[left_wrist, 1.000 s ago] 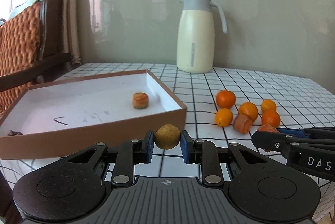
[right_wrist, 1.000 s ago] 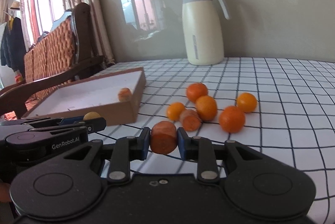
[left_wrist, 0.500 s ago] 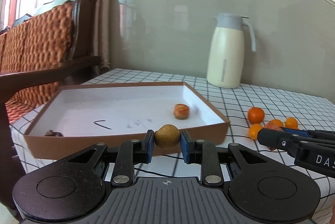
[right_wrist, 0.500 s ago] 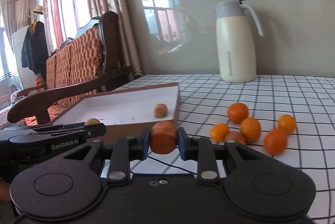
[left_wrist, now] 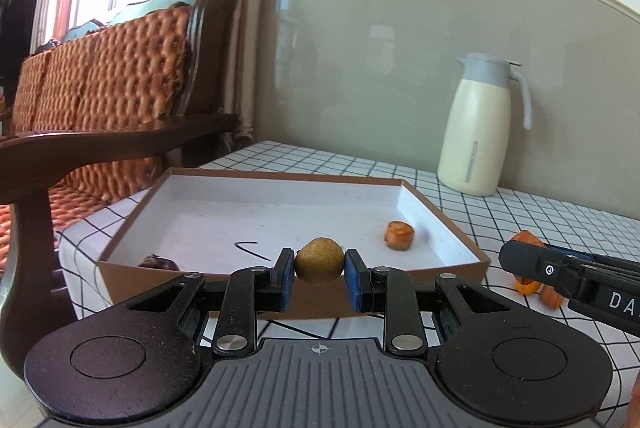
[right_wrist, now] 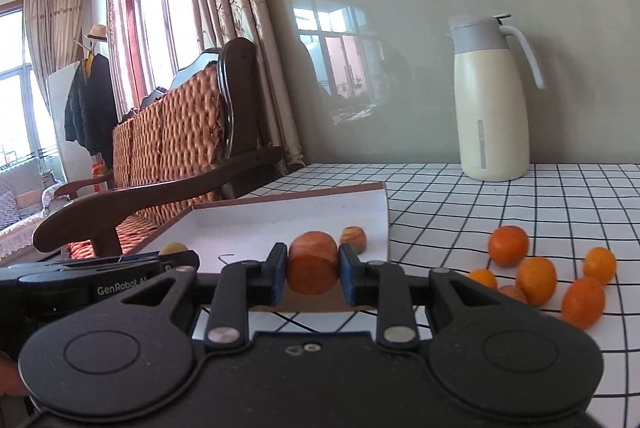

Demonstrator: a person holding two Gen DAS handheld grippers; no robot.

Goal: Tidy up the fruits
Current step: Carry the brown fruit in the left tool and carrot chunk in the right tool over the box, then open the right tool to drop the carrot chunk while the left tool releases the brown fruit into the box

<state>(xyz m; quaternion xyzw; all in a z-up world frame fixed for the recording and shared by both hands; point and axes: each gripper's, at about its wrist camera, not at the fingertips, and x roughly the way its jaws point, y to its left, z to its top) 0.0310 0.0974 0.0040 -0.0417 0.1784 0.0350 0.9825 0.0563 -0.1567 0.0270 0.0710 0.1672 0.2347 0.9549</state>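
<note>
My left gripper (left_wrist: 319,260) is shut on a small round yellow-brown fruit (left_wrist: 319,260), held just in front of the near wall of a brown cardboard tray (left_wrist: 460,240) with a white floor. My right gripper (right_wrist: 313,268) is shut on an orange carrot-like chunk (right_wrist: 313,262), near the tray's right corner (right_wrist: 378,224). Inside the tray lie a similar orange chunk (left_wrist: 399,235) at the right and a dark item (left_wrist: 158,262) at the near left. Several small oranges (right_wrist: 536,280) sit loose on the checked tablecloth to the right.
A cream thermos jug (right_wrist: 492,99) stands at the back by the grey wall. A wooden chair with a woven back (left_wrist: 112,95) stands left of the table, close to the tray. The right gripper's arm (left_wrist: 576,280) shows at the lower right of the left wrist view.
Both grippers have swung left toward the tray, keeping their fruit. The tray now fills the middle of both views and the loose oranges have slid to the right.
</note>
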